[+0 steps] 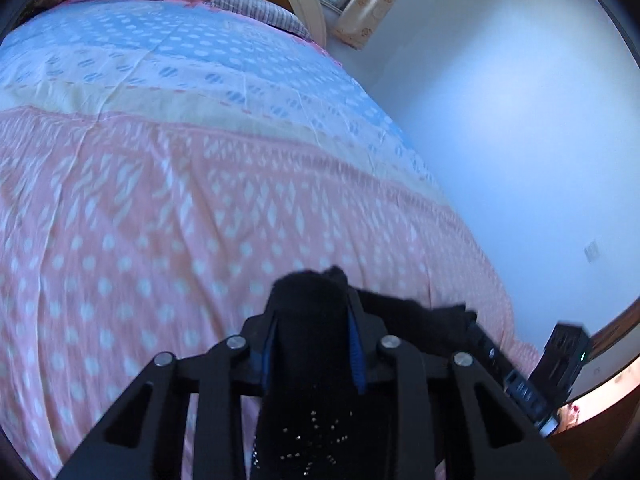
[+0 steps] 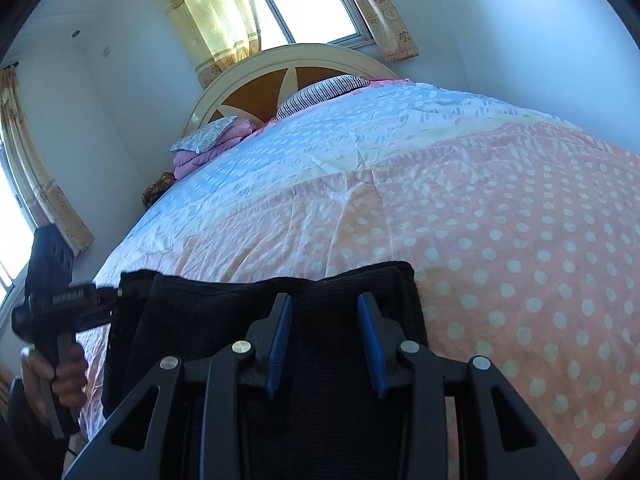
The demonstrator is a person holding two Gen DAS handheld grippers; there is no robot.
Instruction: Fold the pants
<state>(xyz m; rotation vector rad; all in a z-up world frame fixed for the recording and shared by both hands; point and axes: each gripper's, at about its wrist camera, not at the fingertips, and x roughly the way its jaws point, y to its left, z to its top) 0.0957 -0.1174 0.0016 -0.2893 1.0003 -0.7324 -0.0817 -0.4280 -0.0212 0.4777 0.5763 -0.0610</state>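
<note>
your left tool is clamped on a bunched edge of the black pants, your right tool stands apart around the cloth, which hangs over the bed's near edge.

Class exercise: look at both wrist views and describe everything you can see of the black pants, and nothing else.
The black pants are dark knit-looking fabric, with small sparkly specks in the left wrist view. They lie near the edge of the bedspread. The left gripper is shut on a bunched part; fabric also fills the right gripper, though its jaws stand apart.
</note>
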